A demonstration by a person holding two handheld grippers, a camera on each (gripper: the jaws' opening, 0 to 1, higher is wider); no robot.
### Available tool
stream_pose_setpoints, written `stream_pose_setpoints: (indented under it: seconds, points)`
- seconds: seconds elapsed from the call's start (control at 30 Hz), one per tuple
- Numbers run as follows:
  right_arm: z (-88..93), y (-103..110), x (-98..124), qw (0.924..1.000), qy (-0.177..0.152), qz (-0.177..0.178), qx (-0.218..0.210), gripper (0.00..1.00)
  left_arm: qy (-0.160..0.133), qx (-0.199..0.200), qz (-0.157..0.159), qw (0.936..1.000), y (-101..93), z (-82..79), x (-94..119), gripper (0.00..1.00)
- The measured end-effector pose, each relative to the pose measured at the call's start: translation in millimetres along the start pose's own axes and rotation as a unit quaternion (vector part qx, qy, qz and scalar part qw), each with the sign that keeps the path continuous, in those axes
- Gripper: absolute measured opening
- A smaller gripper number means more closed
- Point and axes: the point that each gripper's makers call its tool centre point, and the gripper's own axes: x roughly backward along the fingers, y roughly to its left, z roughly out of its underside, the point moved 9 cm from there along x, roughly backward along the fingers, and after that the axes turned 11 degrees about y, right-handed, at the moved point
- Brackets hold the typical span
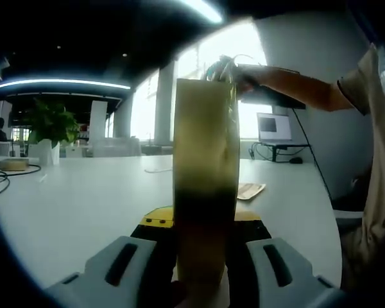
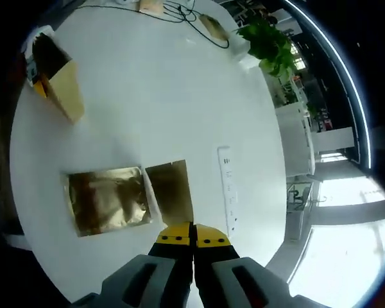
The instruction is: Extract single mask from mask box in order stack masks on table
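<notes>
The left claw (image 1: 202,273) grips a tall yellow-tan cardboard mask box (image 1: 204,179) upright between its jaws, above the white round table (image 1: 83,199). At the box's top, a person's hand (image 1: 247,77) reaches in beside something pale green.

In the right gripper view, the right claw (image 2: 192,242) has its yellow-tipped jaws pressed together on the near edge of a flat golden foil mask packet (image 2: 171,192). A second, wrinkled gold packet (image 2: 108,199) lies just beside it on the table.
</notes>
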Motion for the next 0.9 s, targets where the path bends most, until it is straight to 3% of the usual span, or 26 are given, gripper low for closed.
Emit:
stream_pose_setpoints:
  seconds: [0.9]
  points:
    - [-3.8, 19.2, 1.6, 0.9999, 0.01, -0.013, -0.004, 0.0, 0.0, 0.0, 0.001, 1.0, -0.1, -0.1, -0.4, 0.19]
